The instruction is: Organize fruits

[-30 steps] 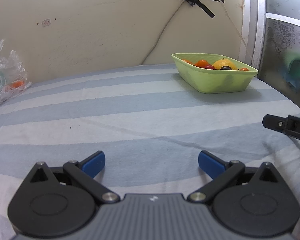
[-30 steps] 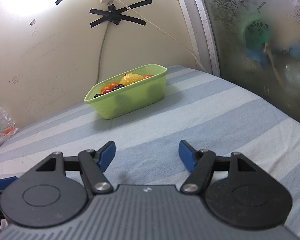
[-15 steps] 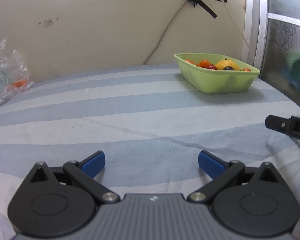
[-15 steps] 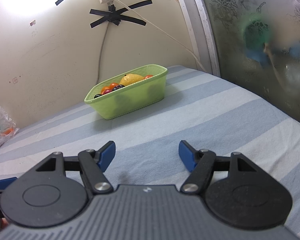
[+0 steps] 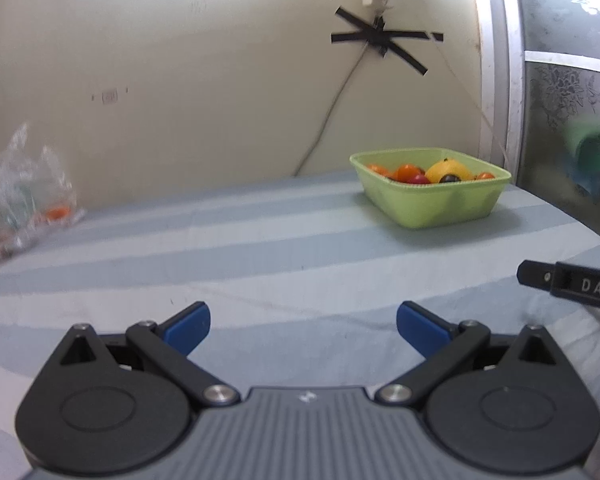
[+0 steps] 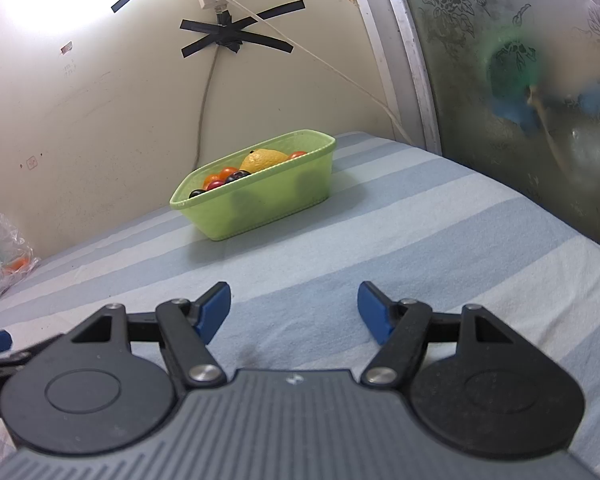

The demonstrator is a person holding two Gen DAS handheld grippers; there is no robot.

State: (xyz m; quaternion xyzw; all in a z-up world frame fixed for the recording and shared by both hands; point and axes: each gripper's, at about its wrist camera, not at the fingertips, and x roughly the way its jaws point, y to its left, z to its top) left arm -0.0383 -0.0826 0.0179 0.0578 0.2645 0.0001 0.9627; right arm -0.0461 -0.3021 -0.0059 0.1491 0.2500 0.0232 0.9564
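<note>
A light green basket (image 5: 440, 208) (image 6: 260, 204) stands at the far side of the striped cloth, near the wall. It holds a yellow lemon (image 5: 448, 170) (image 6: 266, 159), small red and orange tomatoes (image 5: 406, 171) (image 6: 228, 171) and dark grapes (image 6: 198, 193). My left gripper (image 5: 302, 326) is open and empty, low over the cloth, well short of the basket. My right gripper (image 6: 294, 312) is open and empty, also short of the basket. Part of the right gripper shows at the right edge of the left wrist view (image 5: 572, 284).
A crumpled clear plastic bag (image 5: 28, 196) (image 6: 4, 256) with something orange inside lies at the far left by the wall. A frosted glass door (image 6: 520, 80) borders the bed on the right. A power strip and taped cable (image 6: 216, 28) hang on the wall.
The left wrist view has tilted upward, so the basket and bag sit lower in it and more wall shows. The right gripper has barely moved. Both stay open.
</note>
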